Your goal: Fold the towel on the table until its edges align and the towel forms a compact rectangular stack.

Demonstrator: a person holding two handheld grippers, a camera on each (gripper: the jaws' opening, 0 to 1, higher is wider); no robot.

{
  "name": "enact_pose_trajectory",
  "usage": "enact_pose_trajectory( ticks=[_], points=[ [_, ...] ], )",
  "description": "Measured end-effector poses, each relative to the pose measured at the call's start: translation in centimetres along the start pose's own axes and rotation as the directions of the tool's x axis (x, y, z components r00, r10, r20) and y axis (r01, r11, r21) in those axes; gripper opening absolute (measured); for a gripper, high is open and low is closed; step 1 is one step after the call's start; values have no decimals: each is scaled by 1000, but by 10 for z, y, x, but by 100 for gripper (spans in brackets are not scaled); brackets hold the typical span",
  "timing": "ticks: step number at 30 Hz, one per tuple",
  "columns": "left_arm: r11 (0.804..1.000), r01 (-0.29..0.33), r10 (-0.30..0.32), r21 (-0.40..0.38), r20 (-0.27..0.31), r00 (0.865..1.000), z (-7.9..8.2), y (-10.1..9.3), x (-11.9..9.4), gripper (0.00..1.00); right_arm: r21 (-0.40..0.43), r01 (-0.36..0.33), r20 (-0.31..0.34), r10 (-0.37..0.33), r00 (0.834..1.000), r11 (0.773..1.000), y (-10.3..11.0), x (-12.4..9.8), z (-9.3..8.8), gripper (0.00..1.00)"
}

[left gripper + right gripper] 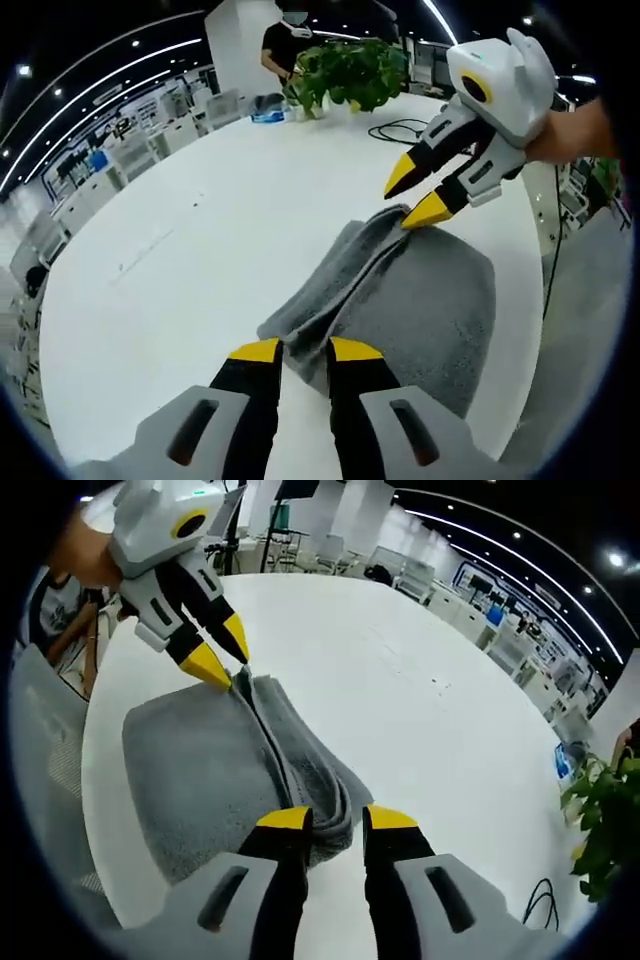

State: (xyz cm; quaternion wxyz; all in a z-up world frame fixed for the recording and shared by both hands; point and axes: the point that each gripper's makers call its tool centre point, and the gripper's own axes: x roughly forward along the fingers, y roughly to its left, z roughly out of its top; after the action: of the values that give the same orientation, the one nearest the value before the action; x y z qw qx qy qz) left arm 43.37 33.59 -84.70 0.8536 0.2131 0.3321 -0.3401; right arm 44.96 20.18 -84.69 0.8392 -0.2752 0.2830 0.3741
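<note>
Here, in the left gripper view, I see my left gripper (304, 350), its yellow-tipped black jaws spread a little, pinching one end of the raised fold of the grey terry towel (420, 300) between them. The towel lies flat on the round white table (200, 250), near its edge, with a bunched ridge running along one side from jaw to jaw. At the far end of that ridge, the right gripper (418, 192) comes in from the right, its jaws slightly parted with the lower tip touching the cloth; a hand (575, 130) holds it. In the right gripper view the same gripper's jaws (338, 818) stand apart around the near end of the ridge, and I cannot tell how firmly they grip it. The left gripper (222, 650) meets the far end there, tips at the fold. Beyond the towel the tabletop is bare white; a black cable (400, 128) loops near the far rim, a leafy green potted plant (350, 72) stands behind it, and a person in dark clothes (285, 45) is farther back.
</note>
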Motion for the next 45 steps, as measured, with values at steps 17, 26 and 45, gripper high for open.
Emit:
enact_pose_trajectory(
  ticks=[17, 26, 45],
  points=[
    [990, 93, -88, 107, -56, 995, -11, -28, 19, 20, -13, -130, -10, 130, 992, 991, 32, 15, -14, 19],
    [991, 91, -83, 97, -82, 993, -17, -22, 27, 21, 17, -158, -41, 158, 987, 987, 25, 34, -20, 23],
    [992, 79, -80, 94, 4, 997, -9, -23, 9, 34, 24, -199, 21, 198, 980, 980, 31, 8, -14, 47]
  ],
)
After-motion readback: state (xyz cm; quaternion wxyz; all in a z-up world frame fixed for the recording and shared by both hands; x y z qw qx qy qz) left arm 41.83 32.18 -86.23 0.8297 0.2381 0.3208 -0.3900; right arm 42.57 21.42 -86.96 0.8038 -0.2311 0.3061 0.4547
